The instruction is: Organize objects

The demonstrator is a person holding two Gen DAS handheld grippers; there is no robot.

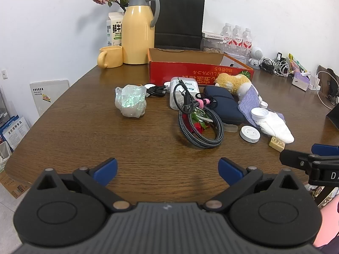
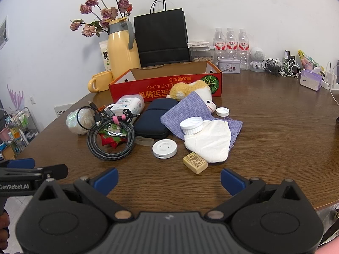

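Both grippers are hovering over the near edge of the tabletop (image 2: 275, 127), the left gripper (image 1: 167, 170) and the right gripper (image 2: 169, 178) each spreading its jaws wide with nothing between them. Nearest the right one, a small tan block (image 2: 195, 162) is lying just beside a white round puck (image 2: 164, 148) and a white cloth pouch (image 2: 209, 144); a coiled braided cable (image 2: 111, 141) is resting left of them. Starting with the block looks easiest: come down squarely over it, clear of the puck. Farther back, the red cardboard box (image 2: 165, 86) is standing open, apparently empty, though its floor is mostly hidden.
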